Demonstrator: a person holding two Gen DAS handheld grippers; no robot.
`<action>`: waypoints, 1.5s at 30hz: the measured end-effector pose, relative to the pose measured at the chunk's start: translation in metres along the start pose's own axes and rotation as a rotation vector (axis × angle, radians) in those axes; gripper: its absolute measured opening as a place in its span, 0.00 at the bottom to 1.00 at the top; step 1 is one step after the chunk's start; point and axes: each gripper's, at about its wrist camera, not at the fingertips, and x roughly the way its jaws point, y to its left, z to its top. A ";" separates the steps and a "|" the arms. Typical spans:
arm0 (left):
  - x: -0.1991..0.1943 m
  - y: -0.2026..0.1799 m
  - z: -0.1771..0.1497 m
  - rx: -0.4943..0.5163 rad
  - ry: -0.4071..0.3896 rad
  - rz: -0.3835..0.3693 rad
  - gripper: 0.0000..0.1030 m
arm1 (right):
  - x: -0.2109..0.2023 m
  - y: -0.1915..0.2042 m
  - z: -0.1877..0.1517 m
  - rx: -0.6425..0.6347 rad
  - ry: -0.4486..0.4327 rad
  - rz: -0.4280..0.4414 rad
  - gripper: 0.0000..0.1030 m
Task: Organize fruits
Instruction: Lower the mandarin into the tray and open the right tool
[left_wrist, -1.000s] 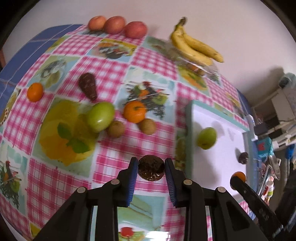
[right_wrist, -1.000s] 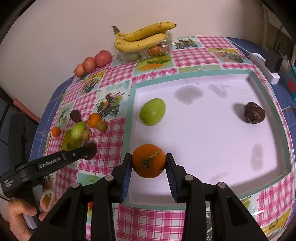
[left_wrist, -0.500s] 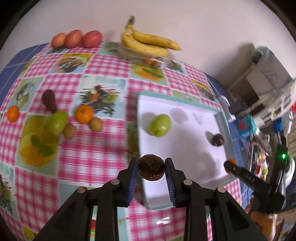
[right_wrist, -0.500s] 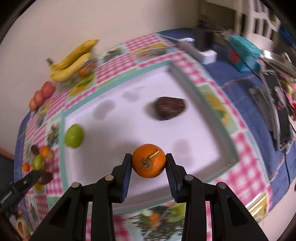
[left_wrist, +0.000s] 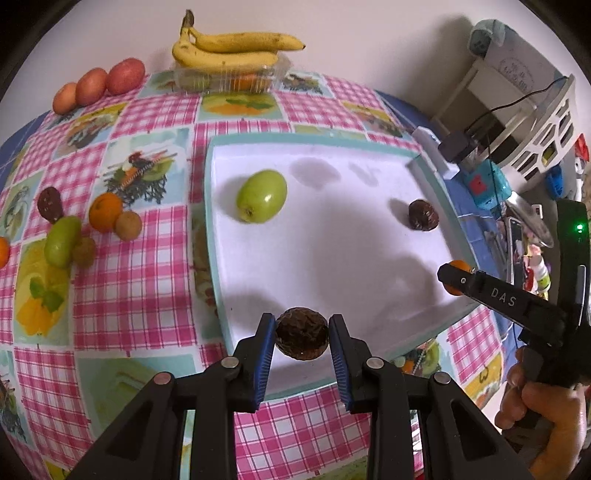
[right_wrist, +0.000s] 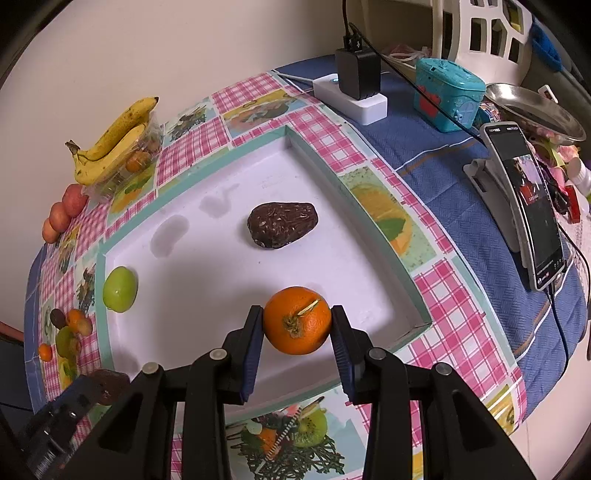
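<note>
My left gripper (left_wrist: 302, 341) is shut on a dark brown wrinkled fruit (left_wrist: 302, 339), held over the near edge of the white tray (left_wrist: 332, 258). My right gripper (right_wrist: 297, 326) is shut on an orange (right_wrist: 297, 325), held above the tray's (right_wrist: 207, 280) near right part. In the tray lie a green fruit (left_wrist: 261, 200) at the left and a dark brown fruit (left_wrist: 423, 215) at the right. The right gripper also shows in the left wrist view (left_wrist: 456, 282) at the tray's right rim.
Loose fruits sit left of the tray: an orange (left_wrist: 105, 211), a green fruit (left_wrist: 62, 240), small brown fruits (left_wrist: 128, 226), a dark fruit (left_wrist: 50, 203). Bananas (left_wrist: 229, 50) on a clear box and red fruits (left_wrist: 98, 84) stand at the back. A phone (right_wrist: 528, 206) and charger (right_wrist: 356, 88) lie right.
Both grippers have kept their fruits. The left gripper has moved right, from over the cloth to over the tray's near edge. The right gripper has swung toward the tray's right side.
</note>
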 end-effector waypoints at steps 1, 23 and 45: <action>0.003 0.001 0.000 -0.002 0.008 0.008 0.31 | 0.002 0.000 0.000 -0.003 0.005 -0.003 0.37; 0.003 0.006 0.000 -0.026 0.010 -0.009 0.31 | 0.031 -0.008 -0.006 0.021 0.095 -0.030 0.37; -0.034 0.027 0.012 -0.085 -0.106 0.008 0.32 | 0.000 -0.002 0.000 0.000 -0.005 -0.017 0.47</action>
